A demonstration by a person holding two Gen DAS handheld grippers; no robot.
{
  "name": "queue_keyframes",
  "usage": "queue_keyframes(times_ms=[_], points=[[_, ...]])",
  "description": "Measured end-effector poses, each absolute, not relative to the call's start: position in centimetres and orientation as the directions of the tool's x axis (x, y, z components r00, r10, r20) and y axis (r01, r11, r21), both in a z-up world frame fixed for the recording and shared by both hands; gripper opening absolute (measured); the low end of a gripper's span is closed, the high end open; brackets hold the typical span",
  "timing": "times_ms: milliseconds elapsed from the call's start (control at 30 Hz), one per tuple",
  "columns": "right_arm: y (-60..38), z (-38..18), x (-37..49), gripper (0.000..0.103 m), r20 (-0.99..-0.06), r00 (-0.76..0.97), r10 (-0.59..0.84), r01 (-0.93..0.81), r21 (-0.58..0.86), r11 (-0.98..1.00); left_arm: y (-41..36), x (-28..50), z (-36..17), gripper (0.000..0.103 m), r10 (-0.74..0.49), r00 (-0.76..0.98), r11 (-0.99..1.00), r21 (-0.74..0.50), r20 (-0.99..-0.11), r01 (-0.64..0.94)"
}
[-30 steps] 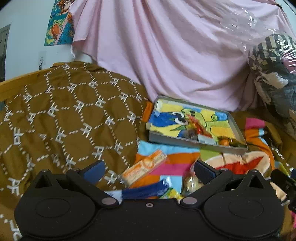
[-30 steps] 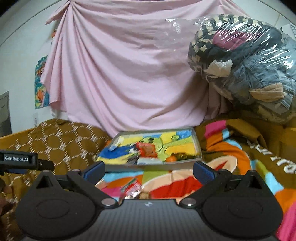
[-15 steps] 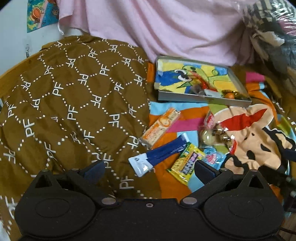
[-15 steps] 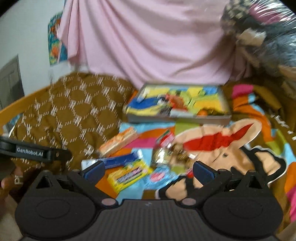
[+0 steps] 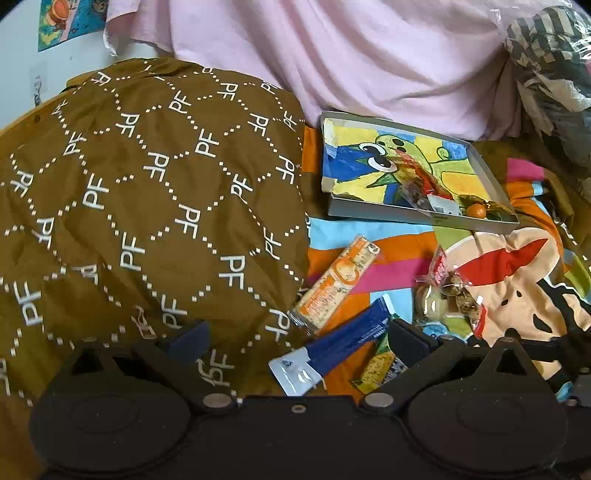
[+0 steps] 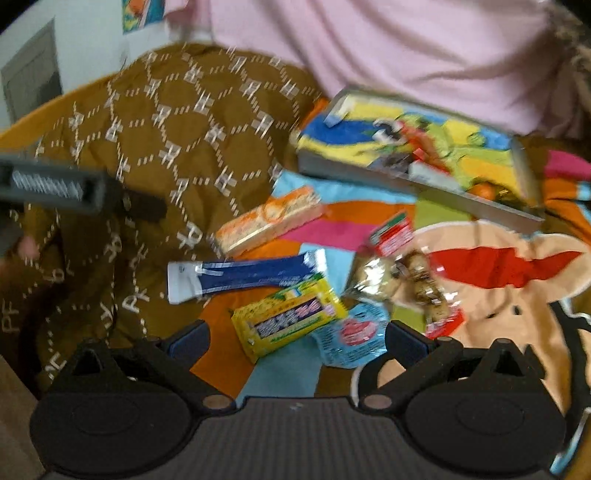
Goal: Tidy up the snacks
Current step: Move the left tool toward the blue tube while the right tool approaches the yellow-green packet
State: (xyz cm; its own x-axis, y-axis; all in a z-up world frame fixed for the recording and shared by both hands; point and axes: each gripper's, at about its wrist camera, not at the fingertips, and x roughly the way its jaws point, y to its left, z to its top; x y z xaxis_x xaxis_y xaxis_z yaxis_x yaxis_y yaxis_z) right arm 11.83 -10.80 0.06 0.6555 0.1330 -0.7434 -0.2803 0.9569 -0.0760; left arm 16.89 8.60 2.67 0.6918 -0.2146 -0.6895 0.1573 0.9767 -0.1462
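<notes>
Blurred colour fills our right view: both cameras have tipped down from the pink drape onto the bed. Our left tool and right tool hang released, holding nothing. Loose snacks, the yellow packet nearest, lie at 12 o'clock, with the tray beyond; picking can begin.

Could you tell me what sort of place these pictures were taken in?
Probably a bedroom, on a bed: soft bedding fills the view, a brown PF-patterned quilt and a colourful cartoon blanket, with a pink sheet draped behind and a poster on the wall.
</notes>
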Motion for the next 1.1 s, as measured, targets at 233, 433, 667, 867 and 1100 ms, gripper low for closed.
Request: queue_keyframes(times_ms=[233,433,667,867,1100], points=[[-11.7,-2.9,16.4,0.103,-0.779,0.589,0.214,-0.275,0.056,0.960,8.7,19.4,1.0,0.102,-0.163,0.663,0.976,-0.019,-0.730,0.218],[-14.1,-5.3,19.6,0.099,-0.802,0.494,0.336,-0.137,0.310,0.941,7.8,20.9,-1.2,0.102,-0.205,0.626,0.946,0.013,-0.753,0.325],[-15.7,-6.3,21.9,0.095,-0.801,0.443,0.403,-0.033,0.435,0.900,5.3,20.6,-3.4,0.101,-0.253,0.620,0.859,0.122,-0.743,0.497],[-15.3,-6.6,22.6,0.086,-0.803,0.368,0.470,0.021,0.512,0.859,4.2,21.2,-5.4,0.095,-0.260,0.568,0.820,0.132,-0.781,0.556],[-15.0,-8.2,23.4,0.078,-0.821,0.304,0.483,0.102,0.532,0.840,3.4,21.6,-6.4,0.092,-0.242,0.567,0.797,0.172,-0.787,0.579]])
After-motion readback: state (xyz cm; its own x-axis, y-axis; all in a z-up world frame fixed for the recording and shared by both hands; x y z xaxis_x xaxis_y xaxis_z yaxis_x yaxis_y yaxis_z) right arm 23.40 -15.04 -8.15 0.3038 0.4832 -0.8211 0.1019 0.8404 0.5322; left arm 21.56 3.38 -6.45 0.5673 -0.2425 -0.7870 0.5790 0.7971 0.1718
